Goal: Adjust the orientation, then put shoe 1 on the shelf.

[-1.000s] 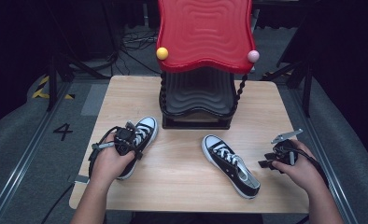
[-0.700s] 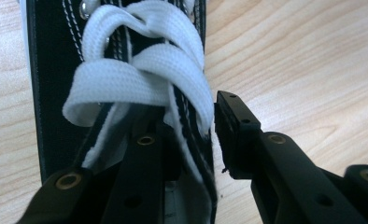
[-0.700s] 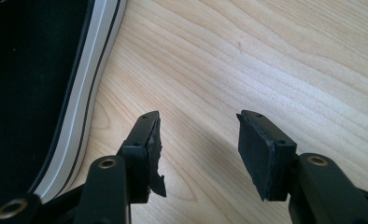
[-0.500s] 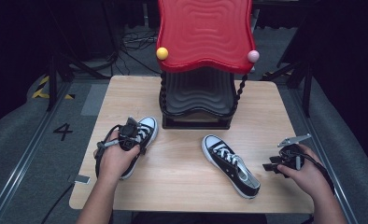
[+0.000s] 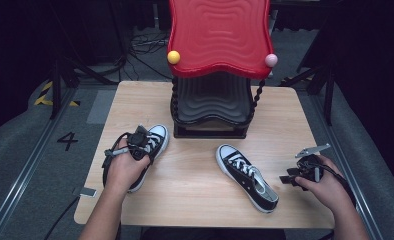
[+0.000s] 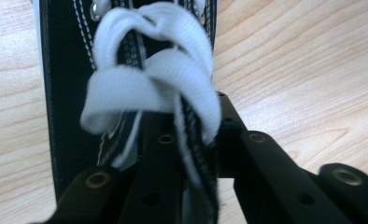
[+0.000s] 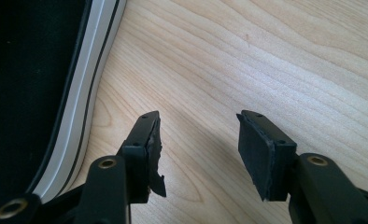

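Observation:
Two black canvas sneakers with white laces lie on the wooden table (image 5: 195, 185). The left shoe (image 5: 156, 136) sits at the left, and my left gripper (image 5: 141, 141) comes down on its laced top. Its jaws have just been closing. In the left gripper view my left gripper (image 6: 191, 121) pinches the tongue and white laces (image 6: 149, 79) between its jaws. The right shoe (image 5: 247, 177) lies at centre right. My right gripper (image 5: 291, 176) stands open just to its right, with bare wood between the jaws. The right gripper view has my right gripper (image 7: 198, 135) beside the shoe's white sole (image 7: 86, 84).
A shoe rack with a red wavy top (image 5: 217, 35) and black shelves (image 5: 212, 100) stands at the back middle of the table. A yellow ball (image 5: 173, 57) and a pink ball (image 5: 270, 60) sit at its front corners. Bare wood lies between the shoes.
My left gripper's jaws have closed in on the left shoe's laced top. The right hand and both shoes have stayed about where they were.

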A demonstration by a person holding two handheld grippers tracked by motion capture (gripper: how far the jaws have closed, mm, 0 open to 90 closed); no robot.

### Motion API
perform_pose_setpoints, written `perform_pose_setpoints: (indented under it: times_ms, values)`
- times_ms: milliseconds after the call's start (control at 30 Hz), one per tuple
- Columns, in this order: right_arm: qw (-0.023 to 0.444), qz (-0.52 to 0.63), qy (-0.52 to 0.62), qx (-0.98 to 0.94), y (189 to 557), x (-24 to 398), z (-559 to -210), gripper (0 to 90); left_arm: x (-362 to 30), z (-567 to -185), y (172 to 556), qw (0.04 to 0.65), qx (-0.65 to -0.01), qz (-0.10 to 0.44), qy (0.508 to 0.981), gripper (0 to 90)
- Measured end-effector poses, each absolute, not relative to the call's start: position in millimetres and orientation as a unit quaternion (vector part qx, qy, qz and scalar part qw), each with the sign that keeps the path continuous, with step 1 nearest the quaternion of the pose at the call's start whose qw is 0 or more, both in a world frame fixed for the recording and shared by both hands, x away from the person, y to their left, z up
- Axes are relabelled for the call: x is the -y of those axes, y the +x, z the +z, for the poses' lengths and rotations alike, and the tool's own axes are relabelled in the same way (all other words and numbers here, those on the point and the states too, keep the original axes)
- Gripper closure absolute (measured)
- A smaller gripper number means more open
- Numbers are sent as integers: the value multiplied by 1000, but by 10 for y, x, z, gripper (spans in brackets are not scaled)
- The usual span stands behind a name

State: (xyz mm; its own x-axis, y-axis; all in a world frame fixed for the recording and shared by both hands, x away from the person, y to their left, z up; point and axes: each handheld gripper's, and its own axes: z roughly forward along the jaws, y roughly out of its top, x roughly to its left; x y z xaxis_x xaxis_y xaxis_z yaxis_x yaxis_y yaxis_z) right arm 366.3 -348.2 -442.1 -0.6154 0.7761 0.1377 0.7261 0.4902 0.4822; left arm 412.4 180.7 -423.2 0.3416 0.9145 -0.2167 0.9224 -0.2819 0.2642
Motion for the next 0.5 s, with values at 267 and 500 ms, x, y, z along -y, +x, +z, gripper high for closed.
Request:
perform_pose_setpoints:
  times_ms: [267, 500]
  values:
    - [53, 256, 438, -860, 3671, 3497, -4407, 497, -1693, -4027, 4203, 123, -552, -16, 824, 874]
    - [55, 258, 436, -860, 3662, 3492, -4396, 496, -1616, -3834, 4037, 117, -515, -16, 849, 874]
